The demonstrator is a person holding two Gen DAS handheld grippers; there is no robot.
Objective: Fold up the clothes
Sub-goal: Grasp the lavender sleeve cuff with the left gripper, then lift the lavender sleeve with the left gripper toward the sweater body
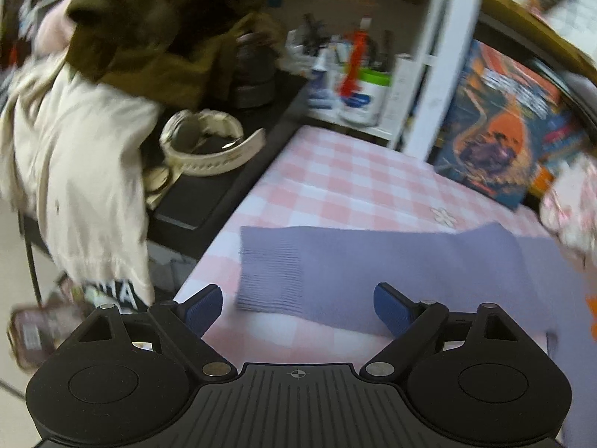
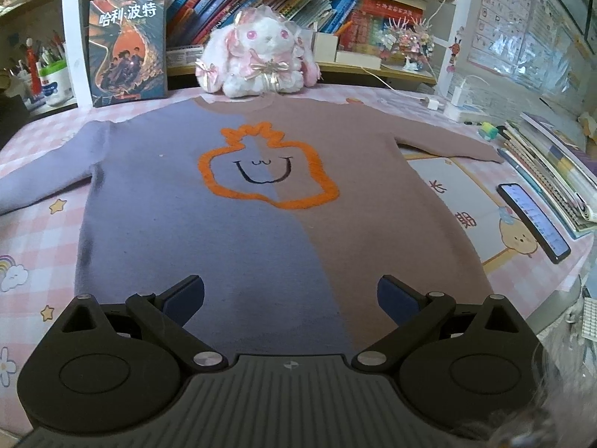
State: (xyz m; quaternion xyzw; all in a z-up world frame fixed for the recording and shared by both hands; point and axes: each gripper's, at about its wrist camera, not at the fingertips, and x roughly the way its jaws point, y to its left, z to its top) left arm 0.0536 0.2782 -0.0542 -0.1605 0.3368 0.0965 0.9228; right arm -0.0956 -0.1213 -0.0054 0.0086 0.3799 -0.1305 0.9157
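Observation:
A two-tone sweater, purple on the left half and mauve on the right with an orange outlined smiling shape, lies flat and face up on the pink checked table cover, both sleeves spread out. My right gripper is open and empty, just above the sweater's bottom hem. My left gripper is open and empty, right in front of the ribbed cuff of the purple left sleeve, near the table's left edge.
A plush rabbit and a book stand behind the collar. A phone, stacked books and a charger lie at the right. Left of the table, clothes hang over a chair, with a belt beside them.

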